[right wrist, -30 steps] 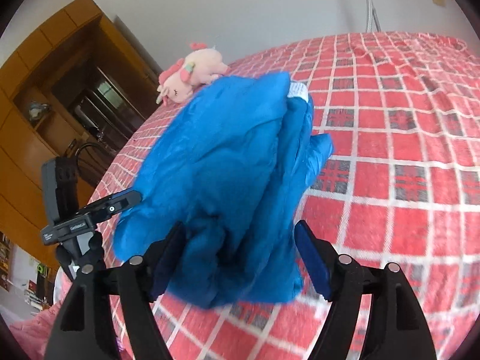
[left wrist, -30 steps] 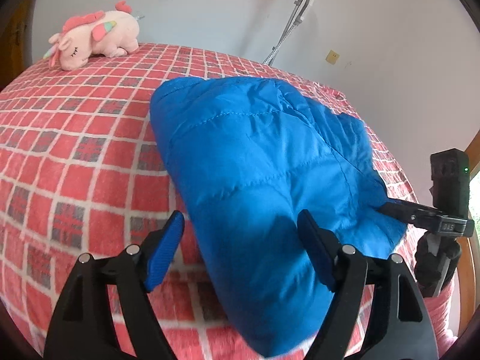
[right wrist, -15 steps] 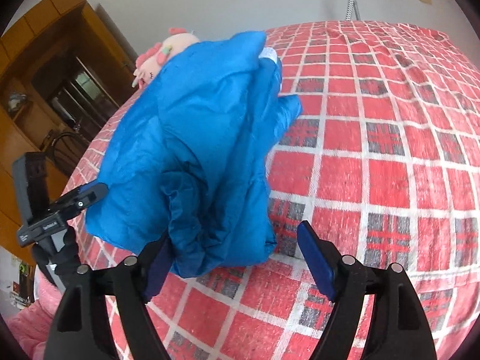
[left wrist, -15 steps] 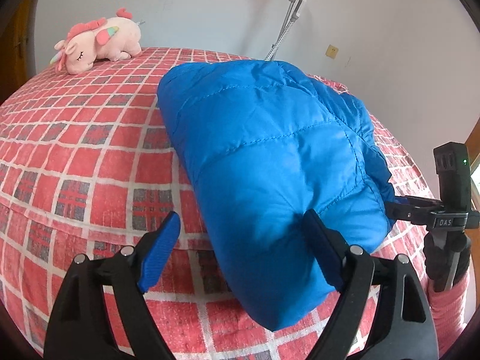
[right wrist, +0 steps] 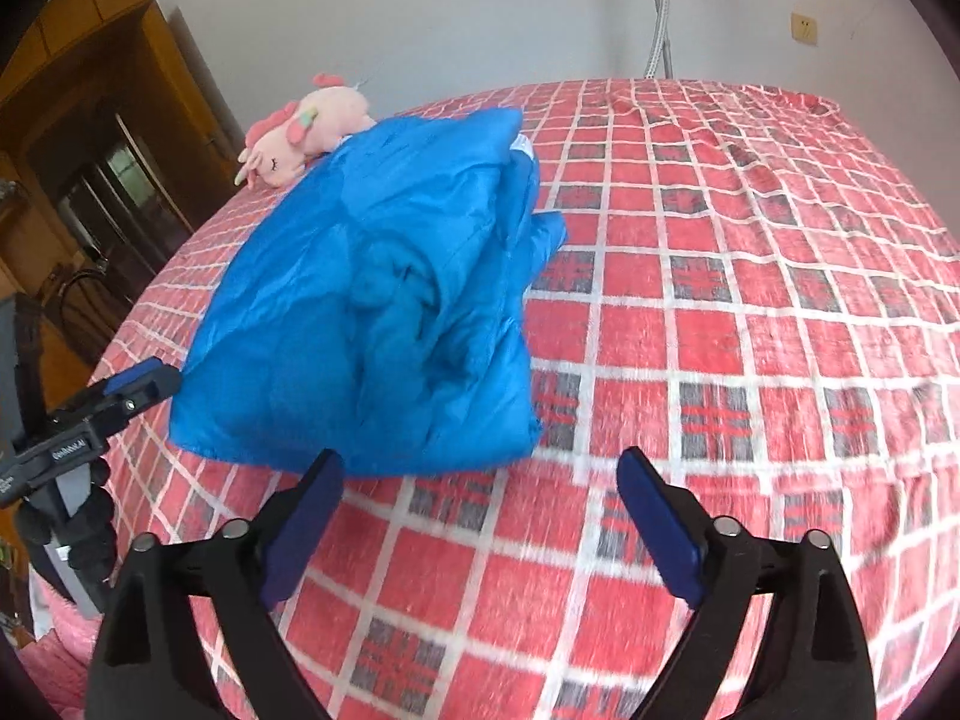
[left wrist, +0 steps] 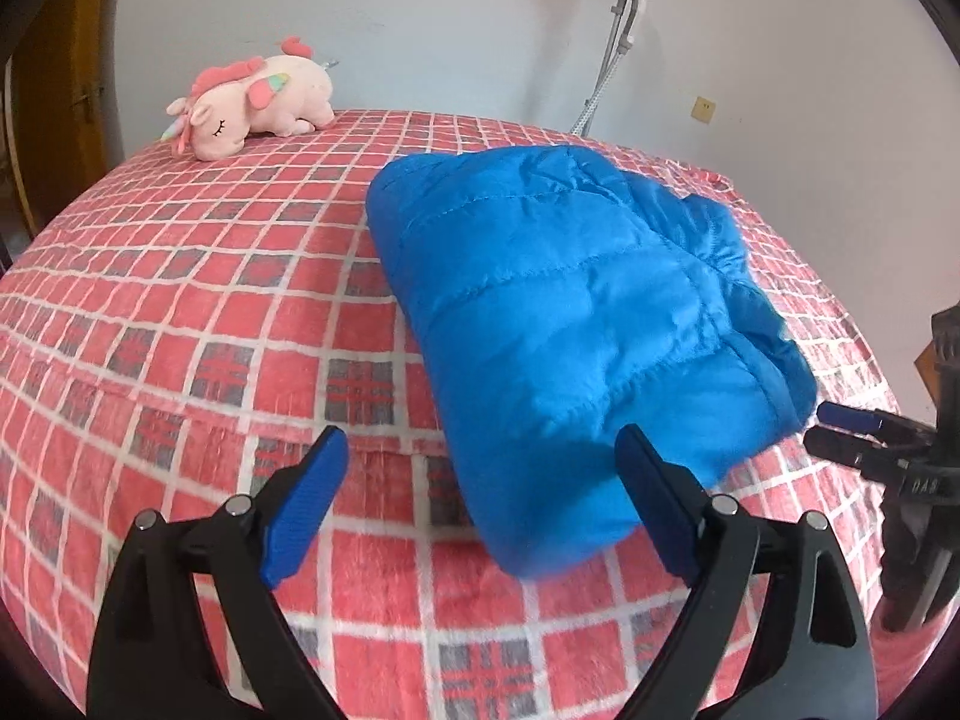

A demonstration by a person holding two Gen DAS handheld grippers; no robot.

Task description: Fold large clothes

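A blue quilted puffer jacket (left wrist: 576, 324) lies folded into a thick bundle on the red checked bedspread (left wrist: 180, 312). It also shows in the right wrist view (right wrist: 384, 312), with its loose layered edges facing me. My left gripper (left wrist: 480, 492) is open and empty, just short of the bundle's near end, its right finger over the jacket's corner. My right gripper (right wrist: 480, 504) is open and empty, just short of the bundle's near edge. Each gripper shows at the side of the other view, the right one (left wrist: 864, 438) and the left one (right wrist: 120, 396).
A pink unicorn plush (left wrist: 252, 102) lies at the far side of the bed, also in the right wrist view (right wrist: 300, 132). A metal crutch (left wrist: 612, 42) leans on the white wall. A wooden cabinet and doorway (right wrist: 90, 138) stand beyond the bed's left side.
Both grippers have drawn back from the jacket. The bundle, earlier raised between the open fingers, now rests on the bed.
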